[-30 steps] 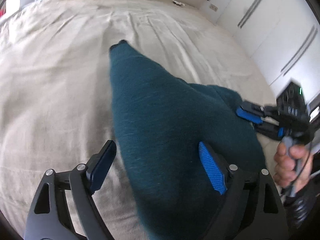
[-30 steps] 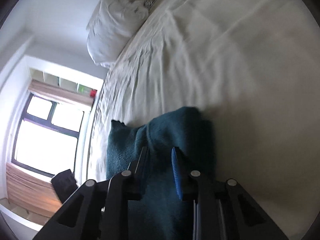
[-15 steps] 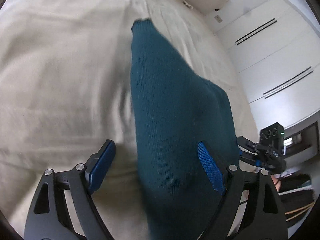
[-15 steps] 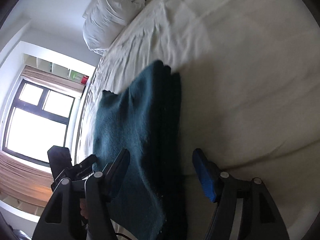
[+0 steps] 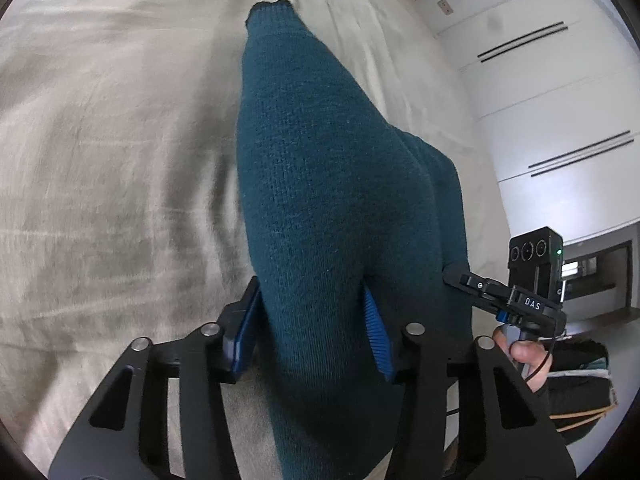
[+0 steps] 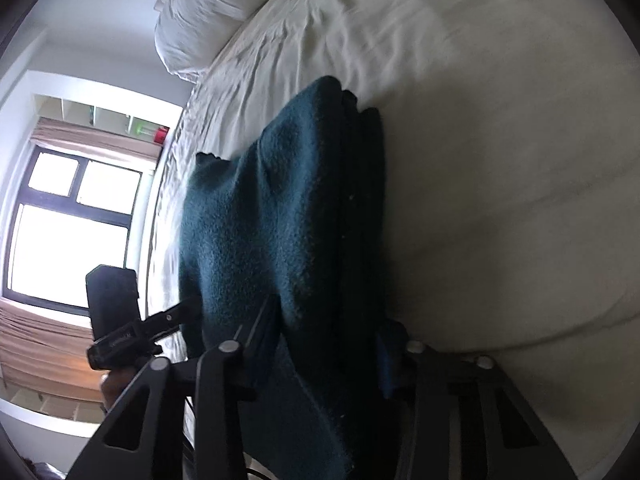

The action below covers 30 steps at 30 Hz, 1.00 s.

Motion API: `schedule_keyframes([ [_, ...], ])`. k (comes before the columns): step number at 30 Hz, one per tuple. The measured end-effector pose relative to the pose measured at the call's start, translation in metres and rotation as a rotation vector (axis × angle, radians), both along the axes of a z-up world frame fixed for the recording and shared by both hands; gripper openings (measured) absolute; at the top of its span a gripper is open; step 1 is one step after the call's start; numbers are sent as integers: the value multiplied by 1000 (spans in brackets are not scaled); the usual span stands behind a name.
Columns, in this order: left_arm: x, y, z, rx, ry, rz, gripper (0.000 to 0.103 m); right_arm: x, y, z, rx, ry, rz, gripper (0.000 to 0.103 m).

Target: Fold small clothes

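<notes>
A dark teal knitted garment (image 5: 340, 208) lies lengthwise on a bed's pale sheet (image 5: 112, 152). The left tool (image 5: 312, 336) and right tool (image 6: 328, 344), jaws just drawn in, each clamp the garment's near edge; a white pillow (image 6: 208, 12) sits beyond.

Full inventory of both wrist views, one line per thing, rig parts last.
Knitted garment: one, dark teal, folded lengthwise on the bed, near end between both sets of jaws.
Bed sheet: one, off-white and creased, under the garment.
Pillows: count unclear, white, at the head of the bed.
Wardrobe doors: white with dark handle strips, beside the bed.
Window: one, dark-framed and bright, on the far side.
Left gripper: black with blue pads, just closed onto the garment.
Right gripper: black, just closed onto the garment's folded edge.
Person's hand: one, holding the right gripper's handle.
</notes>
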<state>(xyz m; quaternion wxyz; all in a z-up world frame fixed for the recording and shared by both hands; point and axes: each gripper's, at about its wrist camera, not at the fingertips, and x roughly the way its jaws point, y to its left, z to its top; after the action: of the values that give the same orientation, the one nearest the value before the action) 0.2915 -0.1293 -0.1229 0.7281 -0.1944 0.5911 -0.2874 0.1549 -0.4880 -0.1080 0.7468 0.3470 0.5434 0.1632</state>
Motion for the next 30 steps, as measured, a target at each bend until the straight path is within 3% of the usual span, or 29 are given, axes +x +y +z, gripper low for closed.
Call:
schedule_keyframes([
  [8, -9, -11, 7, 52, -46, 1, 34, -1, 10, 11, -99, -4, 4, 27],
  [18, -24, -20, 33, 60, -118, 7, 30, -10, 35, 54, -241, -93, 28, 24],
  [25, -43, 14, 76, 69, -206, 29, 30, -22, 75, 99, -290, -181, 77, 24],
  [30, -64, 66, 100, 96, -255, 48, 30, -29, 116, 115, -268, -217, 123, 24],
])
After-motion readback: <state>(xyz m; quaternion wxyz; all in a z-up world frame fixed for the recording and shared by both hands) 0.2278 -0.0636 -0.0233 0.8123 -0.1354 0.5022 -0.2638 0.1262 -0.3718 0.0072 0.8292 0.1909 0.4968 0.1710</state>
